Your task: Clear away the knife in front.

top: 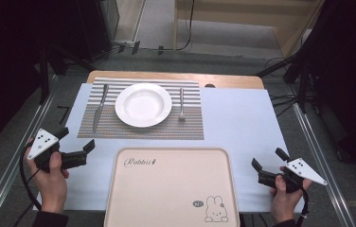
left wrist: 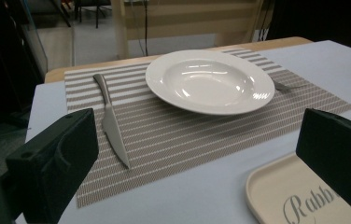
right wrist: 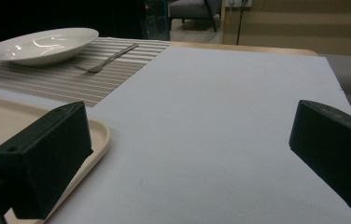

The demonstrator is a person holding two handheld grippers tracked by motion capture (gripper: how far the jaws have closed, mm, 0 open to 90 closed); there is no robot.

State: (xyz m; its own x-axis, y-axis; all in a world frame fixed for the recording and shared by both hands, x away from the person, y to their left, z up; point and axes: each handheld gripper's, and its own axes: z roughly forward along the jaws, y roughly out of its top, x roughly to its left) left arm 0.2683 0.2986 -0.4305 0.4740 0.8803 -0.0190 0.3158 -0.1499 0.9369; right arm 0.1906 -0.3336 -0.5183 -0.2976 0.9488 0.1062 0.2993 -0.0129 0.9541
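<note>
From the high view we see the left hand-held gripper (top: 76, 140) at the lower left of the frame and the right hand-held gripper (top: 269, 160) at the lower right, each with jaws spread wide and nothing between them. Between them, at the bottom centre, lies a cream tray (top: 133, 198) with rounded corners, script lettering at its upper left and a small rabbit drawing at its lower right; its flat inside is bare. Above it, in the upper middle of the frame, a striped grey placemat (top: 138, 127) carries a white deep plate (top: 143, 104), a knife (top: 99, 109) to the left of the plate and a fork (top: 182, 105) to the right, both apart from the plate. A pale blue cover spreads over the bench (top: 237, 118), with wide open room right of the placemat; the wooden bench edge shows at the top, and grey carpet and dark stands surround it. In the left gripper view, the knife (left wrist: 110, 119) lies in the left centre on the placemat (left wrist: 187, 140), the glossy plate (left wrist: 209, 80) in the upper middle, and the tray corner (left wrist: 276, 196) at the lower right. In the right gripper view, the tray edge (right wrist: 96, 135) sits at lower left, while the plate (right wrist: 40, 44) and fork (right wrist: 106, 59) lie at upper left, with bare blue cover ahead.
</note>
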